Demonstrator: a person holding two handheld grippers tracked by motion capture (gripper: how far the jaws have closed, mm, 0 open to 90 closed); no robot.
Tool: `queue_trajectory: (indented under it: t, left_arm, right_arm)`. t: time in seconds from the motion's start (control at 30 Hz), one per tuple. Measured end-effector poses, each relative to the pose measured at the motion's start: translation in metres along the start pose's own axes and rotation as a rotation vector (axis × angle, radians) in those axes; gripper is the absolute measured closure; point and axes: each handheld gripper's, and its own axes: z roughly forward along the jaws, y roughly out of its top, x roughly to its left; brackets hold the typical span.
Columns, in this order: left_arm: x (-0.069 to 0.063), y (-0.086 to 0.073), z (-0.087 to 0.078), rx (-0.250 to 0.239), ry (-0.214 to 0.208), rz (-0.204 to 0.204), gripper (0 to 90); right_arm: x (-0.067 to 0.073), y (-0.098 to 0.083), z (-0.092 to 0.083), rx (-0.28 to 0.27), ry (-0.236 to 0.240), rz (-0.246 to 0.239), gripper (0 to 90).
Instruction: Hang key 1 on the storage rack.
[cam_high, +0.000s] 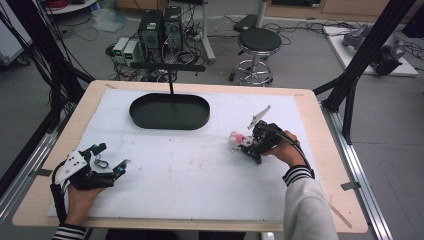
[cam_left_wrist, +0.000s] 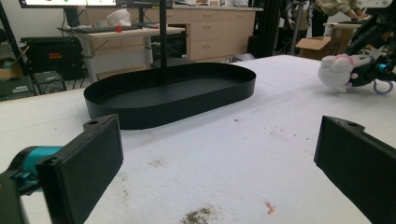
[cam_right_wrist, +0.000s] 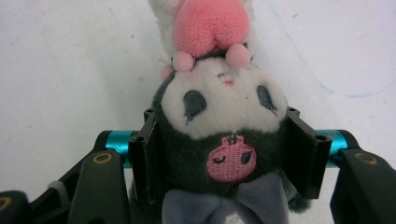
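Note:
A small plush toy (cam_right_wrist: 224, 116) with a white face, dark hood, pink top and grey bow lies on the white mat right of centre (cam_high: 239, 140). My right gripper (cam_high: 252, 142) is shut on the plush toy, its black pads (cam_right_wrist: 147, 154) pressing both sides of the dark head. The left gripper view sees the toy (cam_left_wrist: 337, 71) far off at the right. A black oval tray (cam_high: 170, 111) stands empty at the back of the mat, also in the left gripper view (cam_left_wrist: 170, 93). My left gripper (cam_high: 111, 159) rests at the front left, open, with bare mat between its jaws (cam_left_wrist: 219, 168).
A thin black post (cam_high: 171, 80) rises behind the tray. The white mat (cam_high: 190, 170) covers a wooden table with edges on all sides. Black frame struts (cam_high: 350, 85) stand at the right, and a stool (cam_high: 257, 50) and computers (cam_high: 160, 30) are on the floor beyond.

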Motion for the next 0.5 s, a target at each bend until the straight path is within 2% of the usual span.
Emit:
queue_trajectory:
  t: [0.1, 0.13, 0.17, 0.33, 0.43, 0.5]
  left_arm:
    - [0.0, 0.001, 0.0, 0.013, -0.004, -0.003, 1.7]
    - [-0.001, 0.003, 0.0, 0.018, -0.008, -0.002, 1.7]
    - [-0.001, 0.005, 0.0, 0.02, -0.014, 0.0, 1.7]
    - [-0.006, 0.02, -0.003, 0.012, -0.052, 0.027, 1.7]
    - [-0.007, 0.03, -0.002, 0.033, -0.07, 0.057, 1.7]
    - [-0.008, 0.038, -0.002, 0.054, -0.098, 0.078, 1.7]
  right_arm:
    - [0.004, 0.002, -0.006, -0.045, 0.004, -0.008, 39.0]
    - [0.009, 0.005, -0.011, -0.08, 0.012, -0.015, 39.0]
    - [0.009, 0.005, -0.011, -0.08, 0.012, -0.015, 39.0]
    - [0.02, 0.012, -0.021, -0.159, 0.019, -0.044, 38.9]
    - [0.025, 0.016, -0.026, -0.195, 0.027, -0.057, 38.9]
    - [0.028, 0.019, -0.029, -0.216, 0.032, -0.067, 38.9]
